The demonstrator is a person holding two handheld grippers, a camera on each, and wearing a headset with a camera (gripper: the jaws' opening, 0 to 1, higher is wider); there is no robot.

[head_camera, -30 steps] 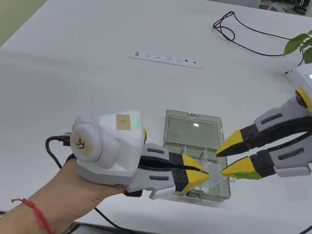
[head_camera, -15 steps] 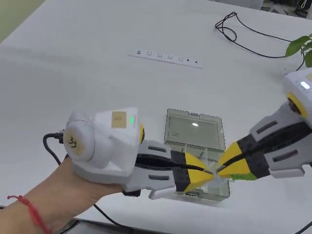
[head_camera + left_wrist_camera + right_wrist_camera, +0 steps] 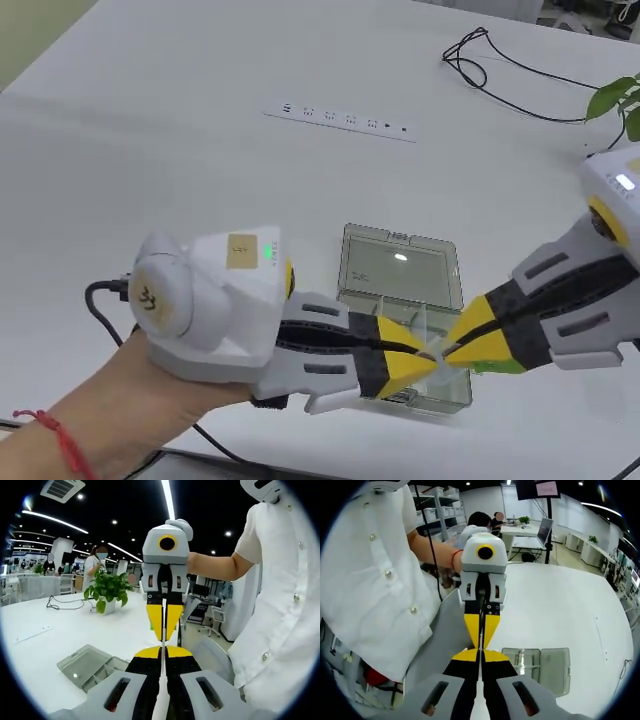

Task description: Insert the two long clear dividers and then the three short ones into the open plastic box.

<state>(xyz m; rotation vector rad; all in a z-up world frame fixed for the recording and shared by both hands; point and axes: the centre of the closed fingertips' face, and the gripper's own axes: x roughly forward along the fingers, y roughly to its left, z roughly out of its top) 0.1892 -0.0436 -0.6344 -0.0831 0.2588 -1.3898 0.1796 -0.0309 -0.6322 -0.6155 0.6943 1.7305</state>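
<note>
The open plastic box point(image 3: 372, 308) lies near the table's front edge with its lid point(image 3: 400, 262) folded flat behind it. Clear dividers point(image 3: 412, 322) stand inside. Just above the box's right part, my left gripper point(image 3: 422, 362) and right gripper point(image 3: 452, 350) meet tip to tip. Both are shut on a small clear divider point(image 3: 438, 353) held between them. The left gripper view has my own shut jaws point(image 3: 163, 652) facing the right gripper point(image 3: 164, 625), and the box point(image 3: 90, 664) below left. My shut right gripper point(image 3: 481, 654) faces the left gripper point(image 3: 481, 632), with the box point(image 3: 540, 669) to the right.
A white power strip point(image 3: 345, 120) lies mid-table behind the box. A black cable point(image 3: 500, 65) loops at the back right and plant leaves point(image 3: 618, 95) reach in at the right edge. The table's front edge runs just below the box. The person's white shirt point(image 3: 280, 610) is close by.
The right gripper's jaws, open a second ago, have shut on the clear divider at the left gripper's tip. Both grippers have stayed tip to tip over the box.
</note>
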